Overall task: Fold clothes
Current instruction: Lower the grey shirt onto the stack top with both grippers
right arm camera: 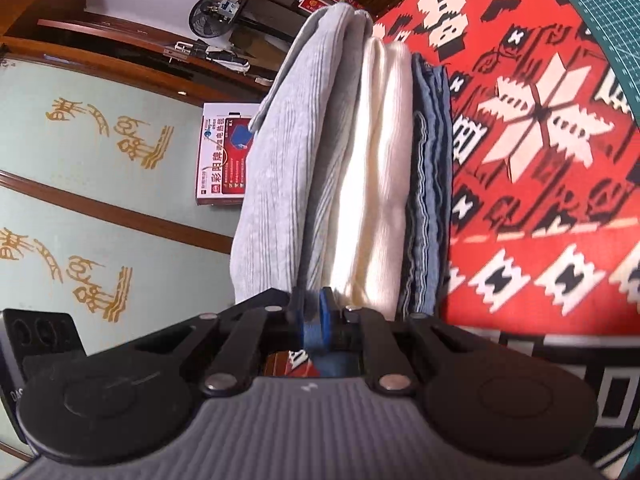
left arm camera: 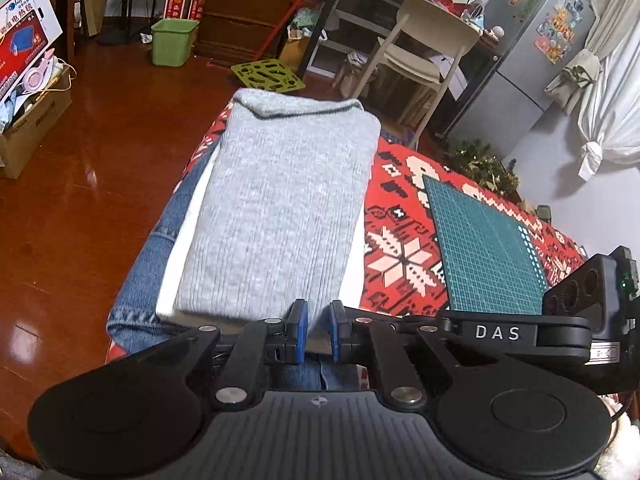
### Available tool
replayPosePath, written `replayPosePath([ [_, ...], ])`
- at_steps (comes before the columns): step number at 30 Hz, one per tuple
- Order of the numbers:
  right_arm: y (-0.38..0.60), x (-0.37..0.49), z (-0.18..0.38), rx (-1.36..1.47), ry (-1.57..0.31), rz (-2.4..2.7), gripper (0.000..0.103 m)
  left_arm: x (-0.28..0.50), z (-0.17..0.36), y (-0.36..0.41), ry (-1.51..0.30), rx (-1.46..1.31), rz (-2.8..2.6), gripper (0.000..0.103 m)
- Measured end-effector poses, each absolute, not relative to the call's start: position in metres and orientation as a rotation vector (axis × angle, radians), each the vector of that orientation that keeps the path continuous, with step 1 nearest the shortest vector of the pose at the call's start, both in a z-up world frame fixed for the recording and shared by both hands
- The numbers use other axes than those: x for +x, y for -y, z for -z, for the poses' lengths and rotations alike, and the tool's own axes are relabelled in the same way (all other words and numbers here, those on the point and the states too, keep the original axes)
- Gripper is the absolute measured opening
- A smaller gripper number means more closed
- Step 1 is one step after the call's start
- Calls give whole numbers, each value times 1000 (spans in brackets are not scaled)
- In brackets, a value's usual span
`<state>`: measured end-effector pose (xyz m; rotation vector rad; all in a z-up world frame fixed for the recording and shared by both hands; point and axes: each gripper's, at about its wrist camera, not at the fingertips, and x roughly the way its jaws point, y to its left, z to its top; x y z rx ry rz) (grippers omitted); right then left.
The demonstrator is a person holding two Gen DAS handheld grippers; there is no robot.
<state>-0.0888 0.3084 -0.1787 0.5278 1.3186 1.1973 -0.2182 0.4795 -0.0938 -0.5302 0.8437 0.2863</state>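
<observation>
**A:** Status? Biggest first.

**B:** Red patterned cloth (left arm camera: 404, 216) covers the table. Green cutting mat (left arm camera: 480, 240) lies on it, to the right of the stack and apart from it. The stack sits at the table's left edge: blue jeans (left arm camera: 144, 264) at the bottom, folded white garment (left arm camera: 352, 276) on top of them, folded grey knit sweater (left arm camera: 280, 200) on top of that.

**A:** Stack square?

**B:** Mostly. White edge shows on both sides of the grey one. Jeans stick out past both on the left.

**A:** Your left gripper?

**B:** My left gripper (left arm camera: 318, 330) is at the near edge of the stack, blue pads a narrow gap apart. Grey fabric shows in the gap. Can't tell whether it's pinched or just lying behind.

**A:** Right?

**B:** My right gripper (right arm camera: 310, 320) is rolled sideways, so the stack reads as vertical layers in its view. Pads nearly closed at the near edge of the grey sweater. Fabric sits between them; firm grip or not, can't tell.
</observation>
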Motion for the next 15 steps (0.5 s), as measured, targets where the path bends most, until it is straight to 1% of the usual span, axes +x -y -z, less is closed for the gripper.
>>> replayPosePath([
  [5,-293,-87,172,540,-1308,-1195,11,-224,87,-474,-850,-522,-289,11],
  [9,-282,-62,163,570,-1266,-1159,11,-215,70,-476,-820,-502,-271,11],
  [15,-281,-9,156,665,-1210,-1075,11,-159,52,-490,-776,-448,-236,11],
])
